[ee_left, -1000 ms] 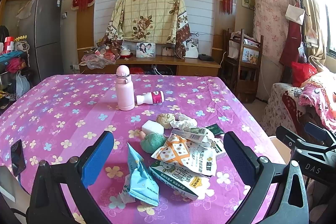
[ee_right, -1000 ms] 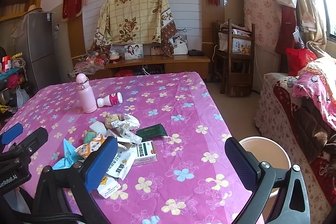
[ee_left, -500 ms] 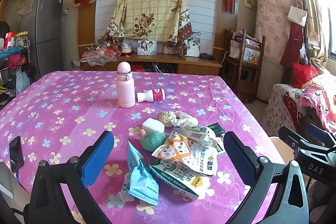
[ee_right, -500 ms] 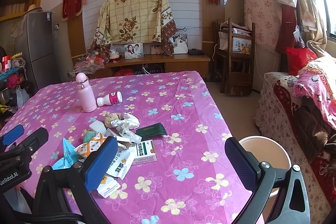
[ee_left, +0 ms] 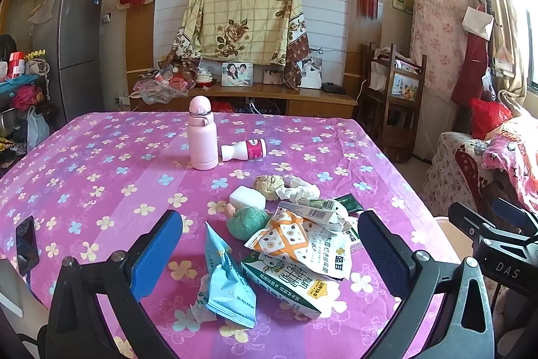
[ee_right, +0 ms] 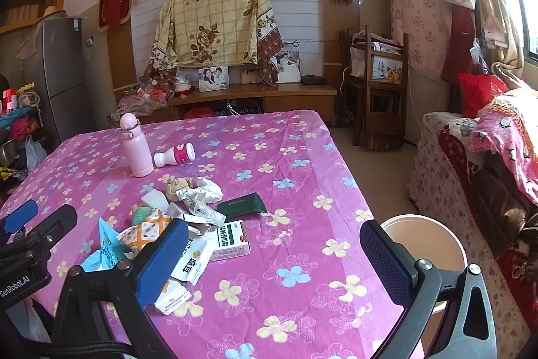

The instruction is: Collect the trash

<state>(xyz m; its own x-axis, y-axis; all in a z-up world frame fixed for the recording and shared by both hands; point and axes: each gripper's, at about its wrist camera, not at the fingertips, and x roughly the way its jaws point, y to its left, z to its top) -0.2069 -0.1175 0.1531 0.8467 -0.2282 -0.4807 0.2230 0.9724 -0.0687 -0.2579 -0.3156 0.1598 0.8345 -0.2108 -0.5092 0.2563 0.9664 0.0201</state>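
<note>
Magenta flower-print tablecloth [ee_left: 101, 164] fills mid-frame under a wall with two red knot ornaments; one upright pink flask [ee_left: 202, 137], one toppled white bottle [ee_left: 243, 150], wrapper-and-carton trash heap [ee_left: 296, 241] lower centre, round bin [ee_right: 425, 241] lower right; left gripper [ee_left: 269, 253] and right gripper [ee_right: 274, 261] both wide, empty.

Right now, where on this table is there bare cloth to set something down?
Free: the left stretch of the tablecloth, beside the pink bottle; the strip right of the green packet and medicine box, running to the edge above the bin. Crowded: the wrapper pile near the front edge, under the open left tool.
</note>
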